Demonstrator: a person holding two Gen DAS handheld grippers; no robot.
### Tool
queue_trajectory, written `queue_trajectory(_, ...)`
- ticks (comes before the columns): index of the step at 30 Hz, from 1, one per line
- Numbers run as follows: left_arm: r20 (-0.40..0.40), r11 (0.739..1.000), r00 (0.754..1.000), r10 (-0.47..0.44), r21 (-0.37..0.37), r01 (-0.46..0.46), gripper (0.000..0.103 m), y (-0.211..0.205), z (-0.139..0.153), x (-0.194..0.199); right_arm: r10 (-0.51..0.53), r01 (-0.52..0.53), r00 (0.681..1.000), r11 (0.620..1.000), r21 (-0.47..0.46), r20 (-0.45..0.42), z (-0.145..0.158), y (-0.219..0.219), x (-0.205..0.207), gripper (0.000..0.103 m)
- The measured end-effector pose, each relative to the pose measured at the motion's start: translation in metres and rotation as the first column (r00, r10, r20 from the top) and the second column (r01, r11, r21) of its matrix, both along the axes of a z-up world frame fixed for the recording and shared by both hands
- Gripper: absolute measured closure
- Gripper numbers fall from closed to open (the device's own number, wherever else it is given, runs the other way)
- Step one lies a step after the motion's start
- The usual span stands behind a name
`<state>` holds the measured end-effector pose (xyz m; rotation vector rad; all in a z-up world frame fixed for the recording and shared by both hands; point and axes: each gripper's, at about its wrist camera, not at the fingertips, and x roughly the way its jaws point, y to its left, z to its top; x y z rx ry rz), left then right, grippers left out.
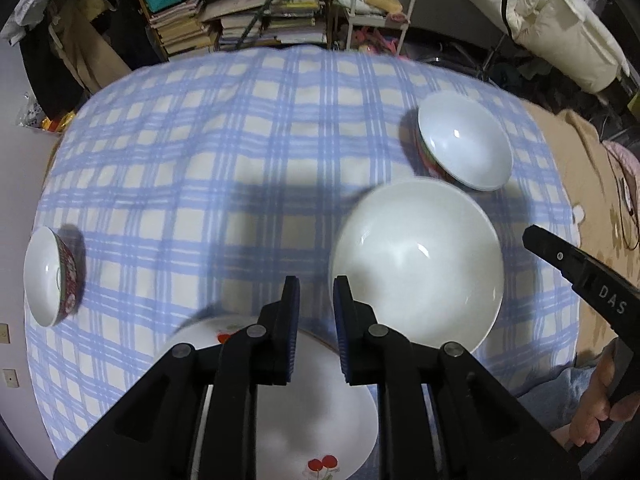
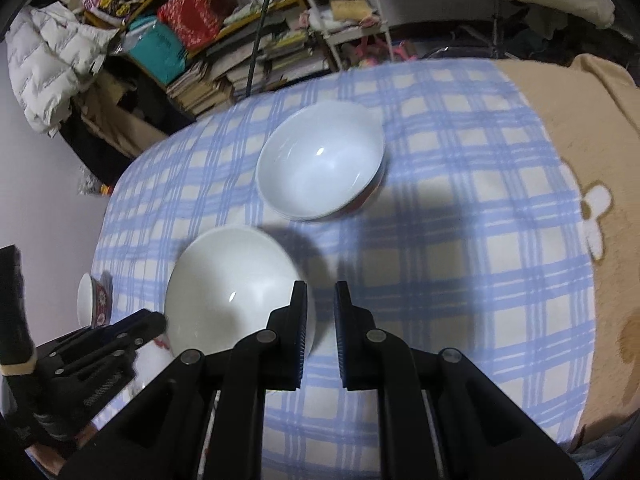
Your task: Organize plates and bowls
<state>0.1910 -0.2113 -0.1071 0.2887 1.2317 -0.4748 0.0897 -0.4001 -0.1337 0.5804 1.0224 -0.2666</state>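
A large white bowl (image 1: 416, 264) stands on the blue-checked cloth (image 1: 224, 152), with a stack of white bowls with red outsides (image 1: 464, 140) behind it. My left gripper (image 1: 316, 300) hovers over a cherry-patterned plate (image 1: 316, 420), jaws slightly apart with nothing between them. A red-patterned bowl (image 1: 52, 276) sits tilted at the far left. In the right wrist view my right gripper (image 2: 321, 312) hangs just right of the large white bowl (image 2: 236, 288), jaws nearly together and empty. The bowl stack (image 2: 320, 164) lies beyond it. The red-patterned bowl (image 2: 94, 300) shows at the left.
Shelves crammed with books (image 1: 240, 12) and a white rack (image 1: 376, 4) stand behind the table. A tan blanket (image 2: 592, 128) covers the right side. The left gripper (image 2: 100, 344) shows low left in the right wrist view, a hand (image 1: 600, 404) low right in the left.
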Motion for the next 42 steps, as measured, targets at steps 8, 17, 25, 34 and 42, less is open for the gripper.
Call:
queue_trajectory(8,0.083,0.999,0.996,0.012,-0.037,-0.009,0.061,-0.009,0.017,0.018,-0.003,0.005,0.998,0.999,-0.040,0.056,0.012,-0.020,0.008,0.084)
queue_trajectory(17,0.129,0.996,0.991,0.037,-0.085,-0.026,0.037,-0.033,0.021,0.045,-0.026,0.035,0.994,0.996,-0.079,0.109,0.023,-0.044,0.027,0.029)
queue_trajectory(25,0.102,0.998,0.995,0.017,-0.061,-0.010,0.037,-0.065,0.002,0.064,-0.043,0.047,0.997,0.998,-0.043,0.071,0.005,-0.063,0.042,0.025)
queue_trajectory(34,0.076,0.999,0.997,-0.004,-0.032,0.007,0.037,-0.091,-0.022,0.076,-0.052,0.053,0.998,0.997,-0.055,0.022,-0.015,-0.082,0.054,0.025)
queue_trajectory(42,0.039,0.999,0.998,-0.045,-0.028,0.047,0.037,-0.114,-0.034,0.083,-0.059,0.059,0.998,0.998,-0.024,0.001,-0.028,-0.089,0.064,0.025)
